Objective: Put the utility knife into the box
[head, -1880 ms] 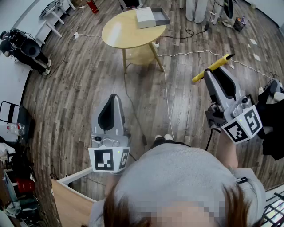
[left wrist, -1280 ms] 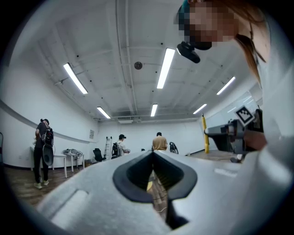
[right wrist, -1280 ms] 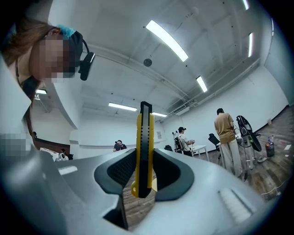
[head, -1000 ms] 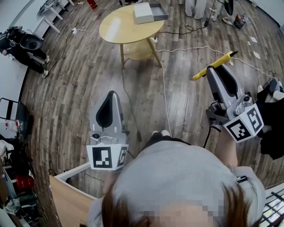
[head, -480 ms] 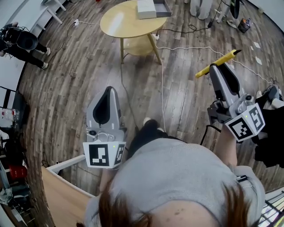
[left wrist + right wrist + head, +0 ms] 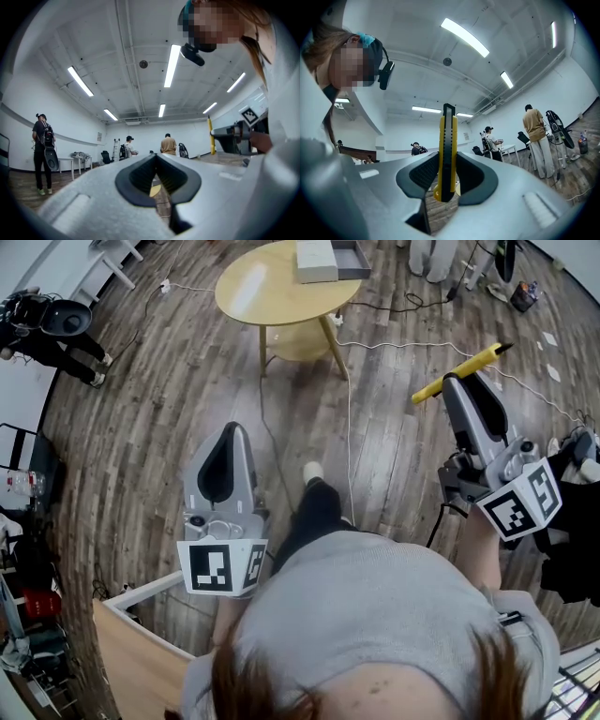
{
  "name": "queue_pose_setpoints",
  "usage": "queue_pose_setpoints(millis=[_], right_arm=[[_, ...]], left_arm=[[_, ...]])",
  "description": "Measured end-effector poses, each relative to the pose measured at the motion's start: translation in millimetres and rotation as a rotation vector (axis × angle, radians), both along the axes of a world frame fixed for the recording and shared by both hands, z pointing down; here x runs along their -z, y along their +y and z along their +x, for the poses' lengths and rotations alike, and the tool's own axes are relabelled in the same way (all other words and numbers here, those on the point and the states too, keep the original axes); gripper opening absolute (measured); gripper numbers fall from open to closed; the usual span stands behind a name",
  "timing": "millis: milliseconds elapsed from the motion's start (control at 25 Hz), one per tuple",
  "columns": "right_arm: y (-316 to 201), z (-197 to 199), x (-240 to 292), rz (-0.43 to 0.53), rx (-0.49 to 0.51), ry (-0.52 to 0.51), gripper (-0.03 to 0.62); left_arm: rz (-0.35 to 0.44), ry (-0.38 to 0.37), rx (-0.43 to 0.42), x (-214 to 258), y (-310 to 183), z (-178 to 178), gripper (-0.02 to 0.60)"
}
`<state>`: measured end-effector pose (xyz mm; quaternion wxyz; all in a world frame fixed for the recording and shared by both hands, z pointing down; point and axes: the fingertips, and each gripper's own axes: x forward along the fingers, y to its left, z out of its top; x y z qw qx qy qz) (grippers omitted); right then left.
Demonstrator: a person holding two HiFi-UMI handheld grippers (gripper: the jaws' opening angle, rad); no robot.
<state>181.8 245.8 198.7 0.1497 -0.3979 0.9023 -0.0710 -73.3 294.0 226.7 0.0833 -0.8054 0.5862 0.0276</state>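
Observation:
My right gripper point(image 6: 459, 382) is shut on a yellow utility knife point(image 6: 466, 368), which sticks out sideways past both jaws, high above the wooden floor. In the right gripper view the utility knife point(image 6: 447, 140) stands upright, clamped between the black pads of the right gripper point(image 6: 448, 157). My left gripper point(image 6: 232, 429) is held at the left, shut with nothing in it; in its own view the left gripper point(image 6: 156, 158) has its tips together. A grey open box point(image 6: 351, 258) with a white piece beside it lies on a round wooden table point(image 6: 267, 292) far ahead.
White and black cables point(image 6: 394, 343) run over the floor between me and the table. A wooden crate point(image 6: 131, 652) stands at lower left, dark bags point(image 6: 47, 320) at upper left. My shoe point(image 6: 312, 472) is forward. People point(image 6: 536, 140) stand in the background.
The person's leg and shoe have swung forward into view. Both grippers keep their poses, and the knife stays clamped in the right one. The table has shifted slightly in the view.

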Motion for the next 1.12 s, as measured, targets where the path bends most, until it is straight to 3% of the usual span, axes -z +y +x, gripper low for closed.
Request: queue_pose_setpoints(millis=[320,760,1120], right_arm=[[-60.9,-32.0,-10.1,-0.002,-0.032,0.087,0.121],[-155.0,-79.6,-3.8,0.002,-0.069,0.081,0.121],[-190.6,-101.6,-14.6,-0.026,-0.105,0.076,0.121]], left_arm=[[-0.005,0.001,-0.04,-2.3,-69.6,-18.1,0.002],[0.015,-0.009,-0.103,10.3,-178.3,-59.9,0.002],[-0.004,-0.007,-0.164,0.9,-224.4,-74.8,0.002]])
